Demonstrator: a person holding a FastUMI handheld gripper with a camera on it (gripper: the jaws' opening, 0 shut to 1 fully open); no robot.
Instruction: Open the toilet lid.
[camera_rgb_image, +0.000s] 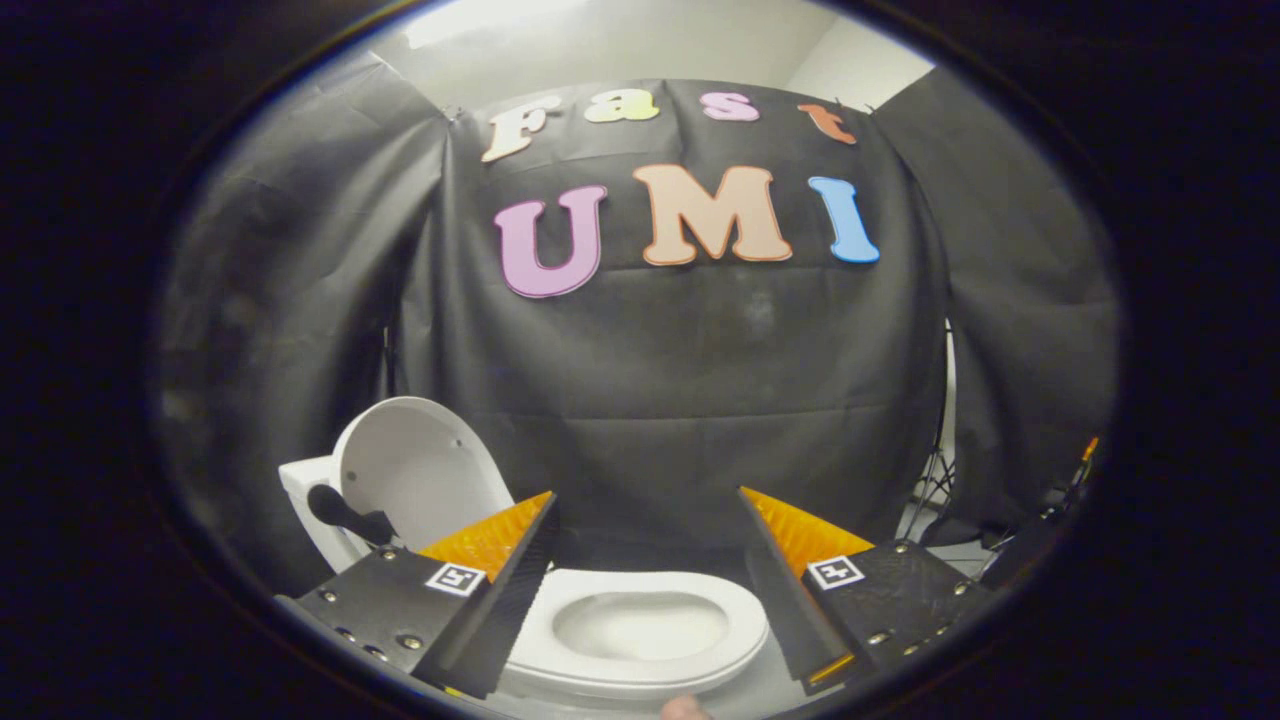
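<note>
I've got the gripper (648, 510) spread wide here, both fingers apart with nothing between them but open air, gripping nothing at all. Looking down past the fingers, there's the white ceramic toilet (640, 640), its oval seat lying flat and the pale bowl opening showing right in the gap between the two fingers. The rounded white plastic toilet lid (420, 470) is standing upright, tilted back against the white tank (305, 500), so it's already open. It sits beyond my left finger, off to that side of the bowl. Just in front of the lid, low down, I see a dark rounded handle-like piece (345, 512) poking out; I can't tell what it belongs to. Behind everything hangs the black cloth backdrop (680, 370), draped in folds. Off past my right finger there's a thin stand leg (935, 480) at the cloth's edge, and some dark gear beside it, too blurred for me to name. At the very bottom, near the seat's front rim, a small fingertip (685, 708) peeks in.
</note>
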